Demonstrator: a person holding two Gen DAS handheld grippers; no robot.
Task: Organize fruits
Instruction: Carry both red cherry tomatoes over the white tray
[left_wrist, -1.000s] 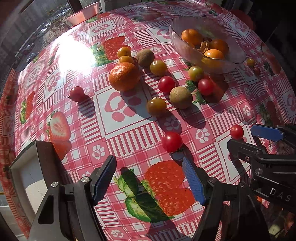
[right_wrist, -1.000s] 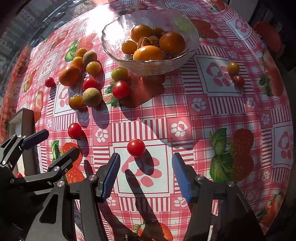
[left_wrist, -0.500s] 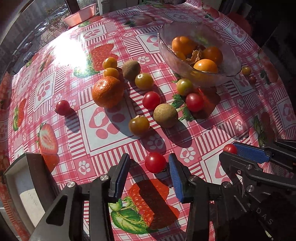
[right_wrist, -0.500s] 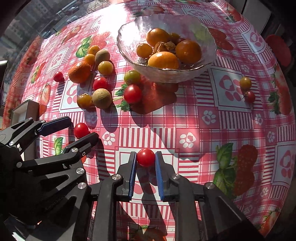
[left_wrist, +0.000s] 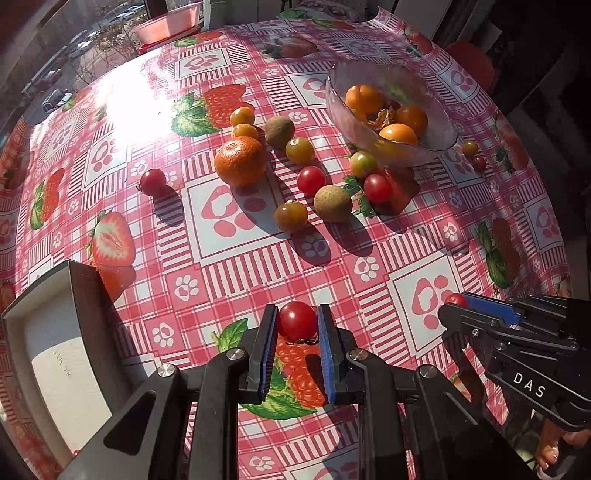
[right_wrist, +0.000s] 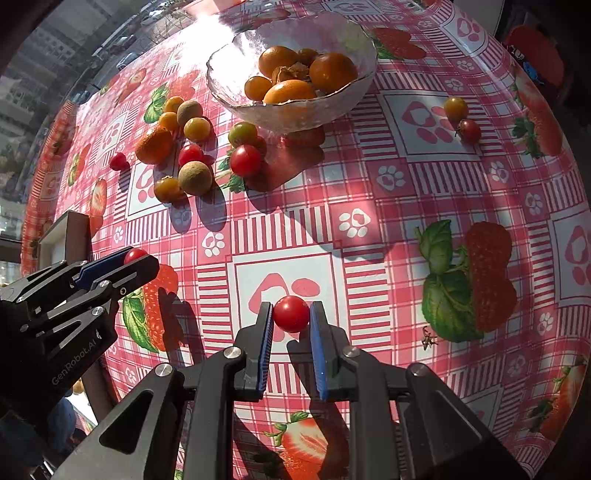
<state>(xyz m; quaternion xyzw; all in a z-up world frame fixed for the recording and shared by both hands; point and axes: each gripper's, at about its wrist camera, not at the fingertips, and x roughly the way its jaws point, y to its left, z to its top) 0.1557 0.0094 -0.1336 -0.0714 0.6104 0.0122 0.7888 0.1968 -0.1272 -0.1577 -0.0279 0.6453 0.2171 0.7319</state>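
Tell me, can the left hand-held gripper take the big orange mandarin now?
Probably not yet. The left hand-held gripper is already shut on a red cherry tomato. The mandarin lies unobstructed, though.

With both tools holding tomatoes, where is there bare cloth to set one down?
Free: the paw-print square ahead of the right tool, and the stretch running from it to the printed strawberry with leaves. Crowded: the loose fruit cluster left of the glass bowl, reaching its base.
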